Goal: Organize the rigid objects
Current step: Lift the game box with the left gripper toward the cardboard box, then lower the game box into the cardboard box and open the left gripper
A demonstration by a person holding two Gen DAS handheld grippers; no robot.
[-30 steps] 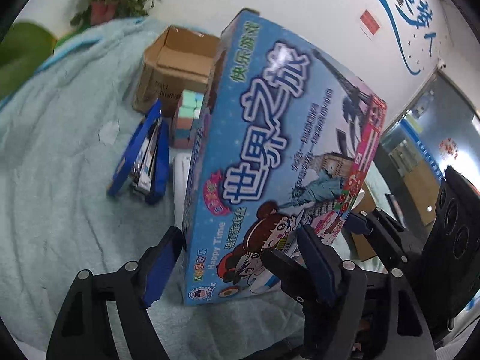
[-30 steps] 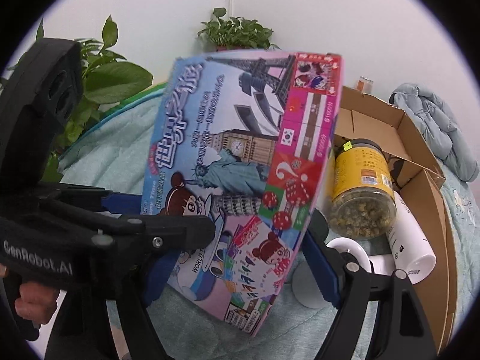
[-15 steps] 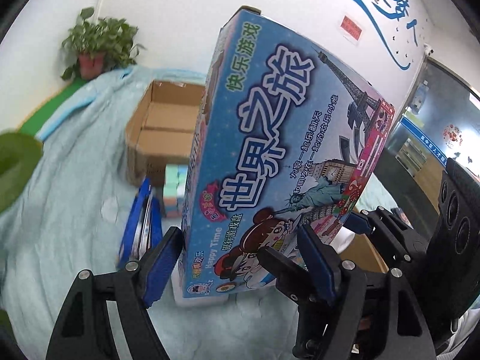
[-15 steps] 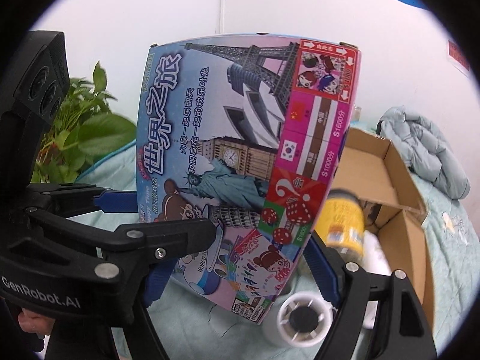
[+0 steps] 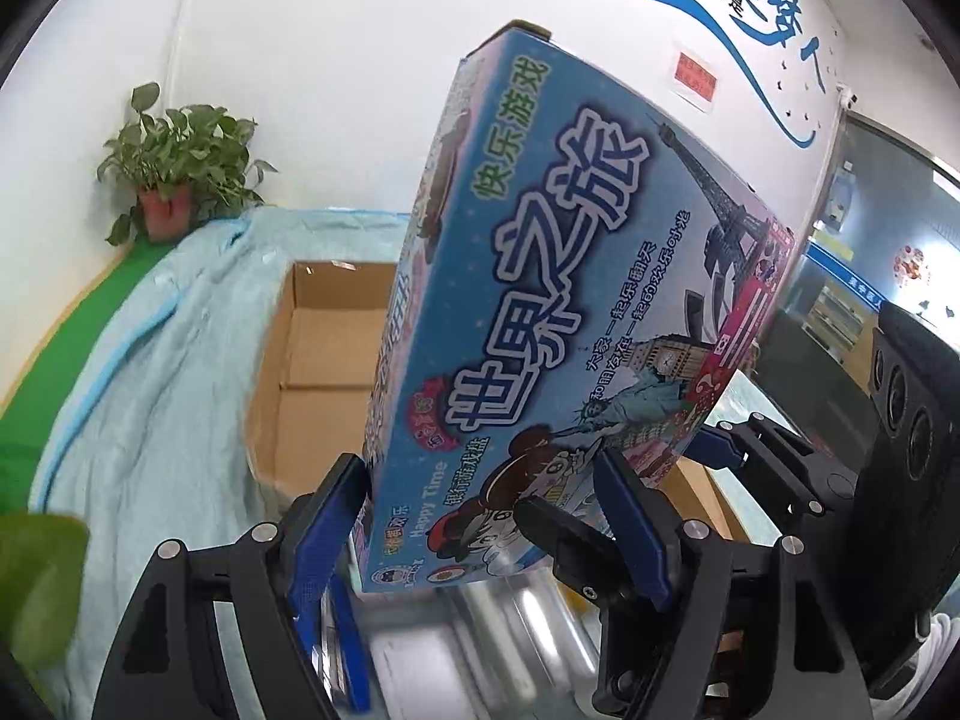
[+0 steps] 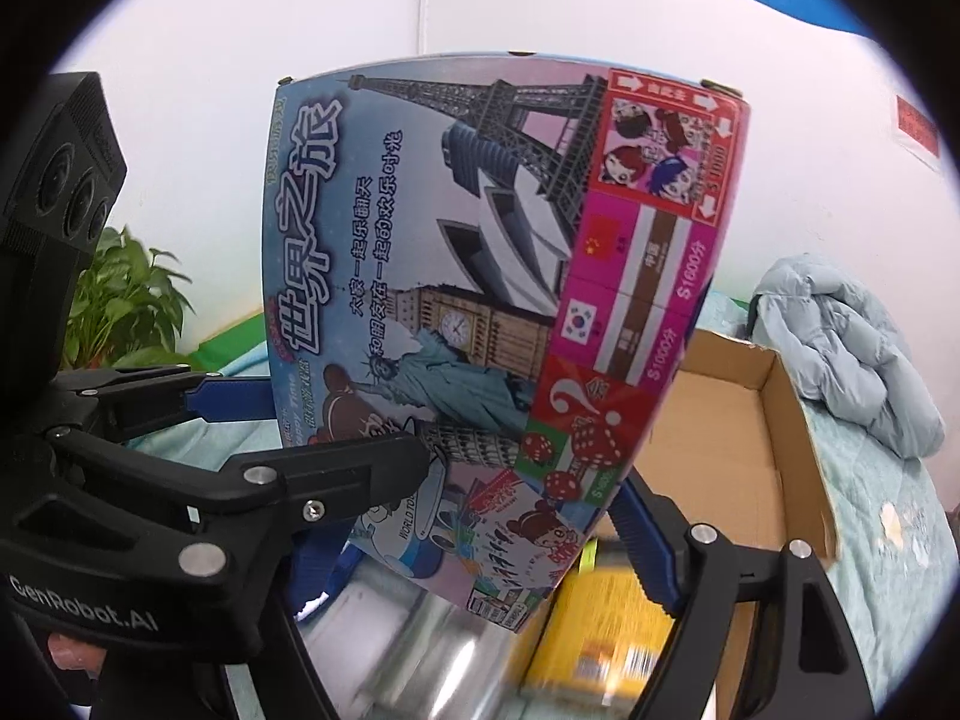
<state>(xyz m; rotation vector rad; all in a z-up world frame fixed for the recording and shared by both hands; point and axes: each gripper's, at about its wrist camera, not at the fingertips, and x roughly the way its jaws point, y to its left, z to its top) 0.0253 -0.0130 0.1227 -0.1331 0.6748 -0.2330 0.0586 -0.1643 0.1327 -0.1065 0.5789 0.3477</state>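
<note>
Both grippers are holding a colourful board game box [image 5: 576, 324] upright and slightly tilted, lifted clear of the surface, so that it is filling the centre of each view. The left gripper [image 5: 480, 516] is clamping the box's lower end, its blue-padded jaws pressing on opposite faces near the bottom centre of the left wrist view. The right gripper [image 6: 474, 540] is gripping the same lower end from the other side, one jaw showing at the lower right edge of the box and the other lying behind the left gripper's black frame. An open cardboard box [image 5: 324, 360] is sitting behind the game box, left of centre, on a light blue blanket [image 5: 156, 372]. A potted plant [image 5: 174, 180] is standing at the upper left by the white wall. In the right wrist view, a yellow jar [image 6: 606, 618] is showing blurred at the bottom, and a pale padded jacket [image 6: 840, 348] is lying at the right.
</note>
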